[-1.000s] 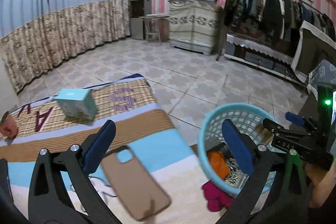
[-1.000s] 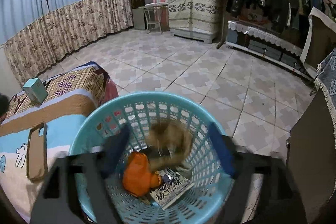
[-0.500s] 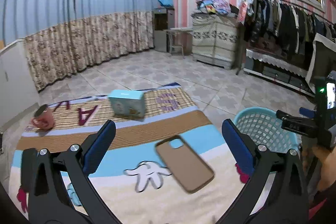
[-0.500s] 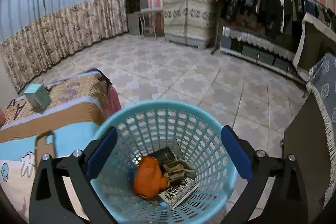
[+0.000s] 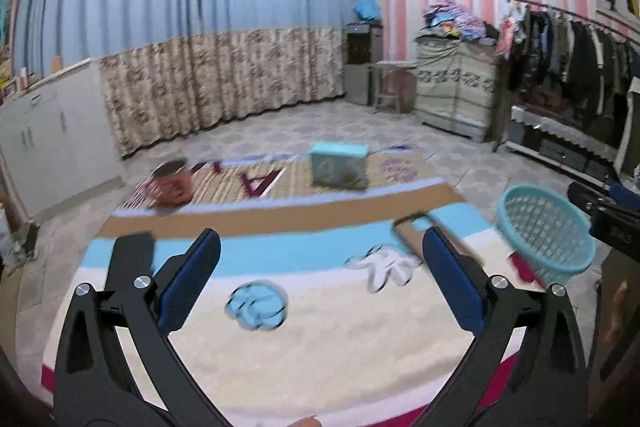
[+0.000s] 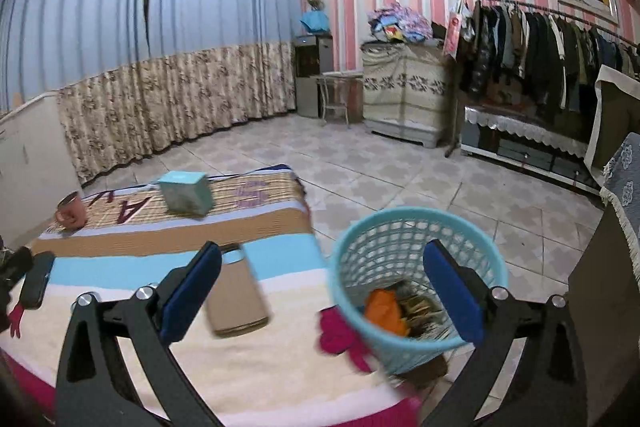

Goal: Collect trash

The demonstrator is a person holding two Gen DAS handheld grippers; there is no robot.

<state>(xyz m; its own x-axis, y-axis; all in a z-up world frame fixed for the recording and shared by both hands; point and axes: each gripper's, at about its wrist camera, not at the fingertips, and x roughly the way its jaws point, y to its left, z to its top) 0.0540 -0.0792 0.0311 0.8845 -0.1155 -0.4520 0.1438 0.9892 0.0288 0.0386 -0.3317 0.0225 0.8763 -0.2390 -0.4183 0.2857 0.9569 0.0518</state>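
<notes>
Right wrist view: the right gripper (image 6: 322,289) hangs with its blue-padded jaws spread wide and nothing between them, above the right edge of the blanket-covered bed (image 6: 248,359). The turquoise basket (image 6: 416,227) stands off that right edge, upright with its mouth facing up, and holds an orange scrap (image 6: 384,313) beside some darker crumpled pieces too blurred to name. A tan phone case (image 6: 236,297) lies flat on the blanket near the right edge, its long axis running from the near edge toward the far one, camera cutout at the far end. A turquoise box (image 6: 186,193) sits on the woven strip near the far edge, and a red mug (image 6: 71,213) stands upright near the far left corner.

Left wrist view: the left gripper (image 5: 320,277) is also wide apart and empty, over the middle of the bed (image 5: 320,359). A dark flat object (image 5: 132,259) lies by the left edge; motion blur hides what it is.
</notes>
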